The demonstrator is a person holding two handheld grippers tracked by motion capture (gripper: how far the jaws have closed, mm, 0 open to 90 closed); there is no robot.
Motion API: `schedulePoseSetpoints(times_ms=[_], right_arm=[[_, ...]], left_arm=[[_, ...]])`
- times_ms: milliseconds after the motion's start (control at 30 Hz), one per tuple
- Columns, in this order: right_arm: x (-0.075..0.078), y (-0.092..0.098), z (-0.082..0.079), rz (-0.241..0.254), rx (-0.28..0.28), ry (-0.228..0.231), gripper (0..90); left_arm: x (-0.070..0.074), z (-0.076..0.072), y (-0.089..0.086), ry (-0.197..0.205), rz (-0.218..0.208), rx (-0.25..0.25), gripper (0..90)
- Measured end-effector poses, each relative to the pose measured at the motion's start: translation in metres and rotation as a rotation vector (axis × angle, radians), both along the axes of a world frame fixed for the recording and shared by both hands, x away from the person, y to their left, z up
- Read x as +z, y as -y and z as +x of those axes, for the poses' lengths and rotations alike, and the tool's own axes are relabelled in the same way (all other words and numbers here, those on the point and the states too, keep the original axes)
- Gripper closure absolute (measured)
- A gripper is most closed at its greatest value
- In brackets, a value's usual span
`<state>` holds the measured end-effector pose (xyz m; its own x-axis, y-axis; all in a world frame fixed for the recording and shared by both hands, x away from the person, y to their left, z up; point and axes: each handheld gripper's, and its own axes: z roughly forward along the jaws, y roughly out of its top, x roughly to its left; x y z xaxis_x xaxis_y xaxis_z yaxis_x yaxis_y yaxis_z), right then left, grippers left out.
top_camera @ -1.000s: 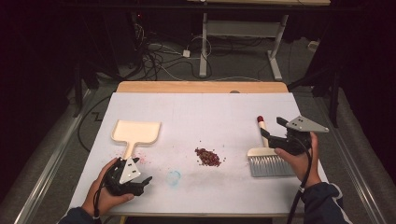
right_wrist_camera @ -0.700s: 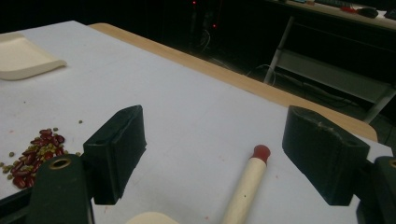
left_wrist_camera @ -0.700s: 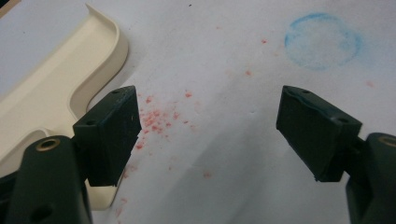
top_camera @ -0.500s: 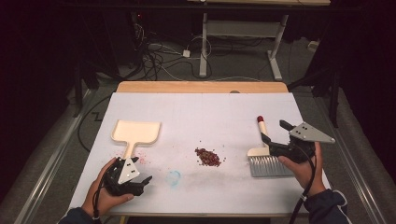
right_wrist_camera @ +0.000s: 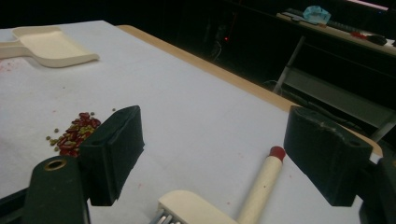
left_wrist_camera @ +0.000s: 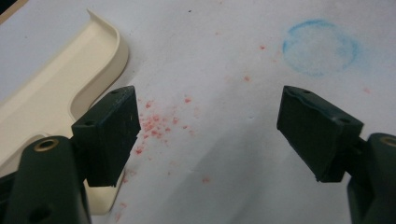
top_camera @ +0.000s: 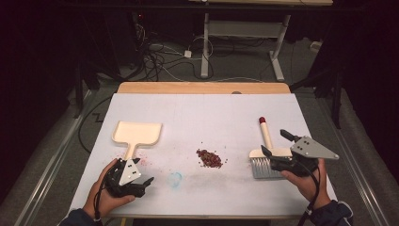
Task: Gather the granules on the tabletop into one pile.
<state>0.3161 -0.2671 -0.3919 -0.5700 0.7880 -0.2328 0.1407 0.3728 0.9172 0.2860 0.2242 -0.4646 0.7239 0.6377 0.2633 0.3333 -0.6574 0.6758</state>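
A cream dustpan lies at the left of the white table, its handle pointing toward me. My left gripper rests open just below that handle; in the left gripper view the dustpan sits beside the left jaw. A small pile of red and green beans lies mid-table. A brush with a cream, red-tipped handle lies at the right. My right gripper hovers open over the brush head, and in the right gripper view the brush is low between the jaws, untouched.
A faint blue ring is drawn on the table near the left gripper, with pink specks around the dustpan handle. The wooden far edge borders a dark floor with cables and desk legs.
My right gripper has drifted slightly right and toward me over the brush head. The left gripper, dustpan, beans and brush have not moved.
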Motion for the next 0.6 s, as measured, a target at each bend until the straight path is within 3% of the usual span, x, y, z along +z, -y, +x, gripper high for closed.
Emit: schedulePoseSetpoints(times_ms=[467, 600], right_arm=[[-0.027, -0.014, -0.016, -0.038, 0.073, 0.007, 20.3], [-0.035, -0.013, -0.020, -0.047, 0.068, 0.006, 16.3]], left_arm=[[-0.001, 0.002, 0.005, 0.000, 0.011, -0.017, 20.2], [-0.002, 0.004, 0.006, -0.002, 0.013, -0.023, 20.2]])
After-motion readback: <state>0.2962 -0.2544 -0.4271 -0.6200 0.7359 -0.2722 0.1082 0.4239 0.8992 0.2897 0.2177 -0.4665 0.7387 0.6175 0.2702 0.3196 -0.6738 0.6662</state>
